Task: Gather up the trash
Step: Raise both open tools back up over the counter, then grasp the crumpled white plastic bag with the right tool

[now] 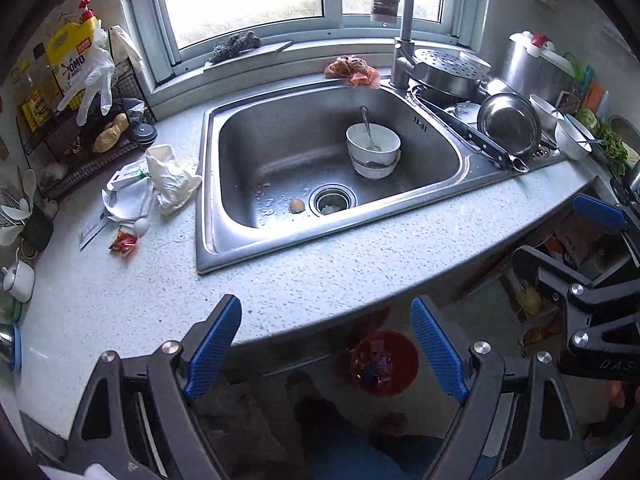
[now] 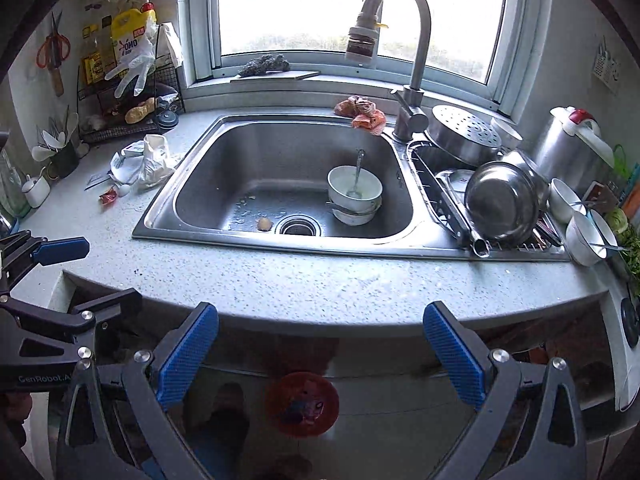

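Note:
Trash lies on the counter left of the sink: a crumpled white bag (image 1: 172,178) (image 2: 154,162), a torn white carton (image 1: 128,190) (image 2: 128,162) and a small red wrapper (image 1: 124,242) (image 2: 107,197). An eggshell (image 1: 297,205) (image 2: 264,223) sits in the sink by the drain. A red bin (image 1: 384,362) (image 2: 302,404) stands on the floor below the counter. My left gripper (image 1: 326,346) is open and empty, in front of the counter edge. My right gripper (image 2: 320,354) is open and empty, beside it to the right.
Steel sink (image 1: 404,220) holds stacked white bowls (image 1: 373,150) with a spoon. An orange cloth (image 1: 352,70) lies by the faucet (image 1: 404,52). A dish rack with pans (image 1: 508,124) stands right. A wire shelf with a detergent bottle (image 1: 70,56) stands left.

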A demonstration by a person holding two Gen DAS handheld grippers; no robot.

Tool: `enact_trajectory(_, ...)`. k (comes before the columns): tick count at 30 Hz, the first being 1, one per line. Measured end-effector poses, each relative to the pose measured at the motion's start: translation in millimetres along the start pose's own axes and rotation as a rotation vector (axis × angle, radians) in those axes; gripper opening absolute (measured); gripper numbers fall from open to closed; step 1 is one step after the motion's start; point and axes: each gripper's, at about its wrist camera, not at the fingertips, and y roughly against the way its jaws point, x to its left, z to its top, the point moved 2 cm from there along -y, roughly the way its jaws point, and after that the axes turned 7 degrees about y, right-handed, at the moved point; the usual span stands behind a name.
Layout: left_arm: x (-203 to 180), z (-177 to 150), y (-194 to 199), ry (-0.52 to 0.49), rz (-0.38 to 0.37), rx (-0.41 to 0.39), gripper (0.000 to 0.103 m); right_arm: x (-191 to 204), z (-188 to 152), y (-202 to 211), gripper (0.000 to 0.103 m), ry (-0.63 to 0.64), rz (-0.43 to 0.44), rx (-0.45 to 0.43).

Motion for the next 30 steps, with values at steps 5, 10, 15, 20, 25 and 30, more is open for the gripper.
enact_trajectory(5,39.4,24.5,-7.2,0.037,0.012,-0.005,0.086,24.4,29.8,-14.1,0.102,0.032,0.026,0.0)
enact_trajectory(10,87.5,52.8,-24.7,0.063,0.006,0.011,0.086,50.4,73.0,-38.5,0.102,0.07,0.034,-0.002)
enact_trajectory(15,137.2,84.2,-45.2,0.079,0.015,0.013,0.086,76.9,114.8,-68.9,0.102,0.091,0.049,-0.004)
enact_trajectory(20,191.2,111.2,-70.6,0.104,0.031,0.034,0.086,108.0,152.6,-105.7,0.102,0.126,0.069,0.02)
enact_trajectory(25,237.9,123.2,-93.5,0.13,0.054,0.066,0.086,137.6,179.0,-138.9,0.102,0.178,0.104,0.052)
enact_trajectory(30,282.3,122.1,-115.9,0.174,0.103,0.11,0.086,173.5,200.5,-173.5,0.102,0.271,0.138,0.084)
